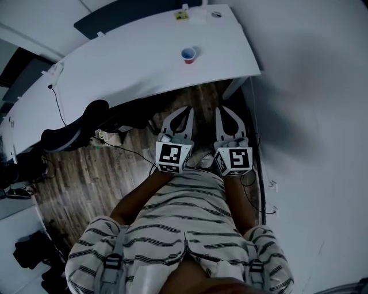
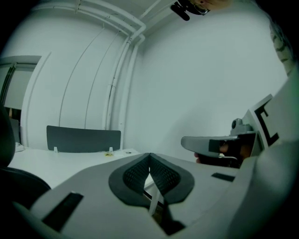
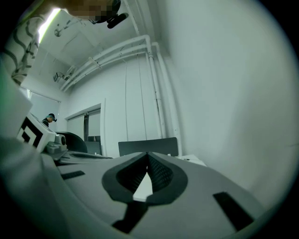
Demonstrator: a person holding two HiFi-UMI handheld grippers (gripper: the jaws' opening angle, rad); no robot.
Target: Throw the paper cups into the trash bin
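A red paper cup (image 1: 188,55) with a blue rim stands upright on the white table (image 1: 132,63), towards its right end. Both grippers are held side by side below the table's front edge, over the wooden floor and short of the cup. My left gripper (image 1: 187,109) is shut with nothing in it; in the left gripper view its pads (image 2: 149,156) meet. My right gripper (image 1: 222,109) is shut and empty as well, its pads (image 3: 147,155) touching. The cup is in neither gripper view. No trash bin is in sight.
A dark divider panel (image 1: 132,14) stands along the table's far edge, also visible in the left gripper view (image 2: 83,139). A black office chair (image 1: 75,129) sits at the left, with cables (image 1: 123,150) on the floor. A white wall (image 1: 310,115) closes off the right side.
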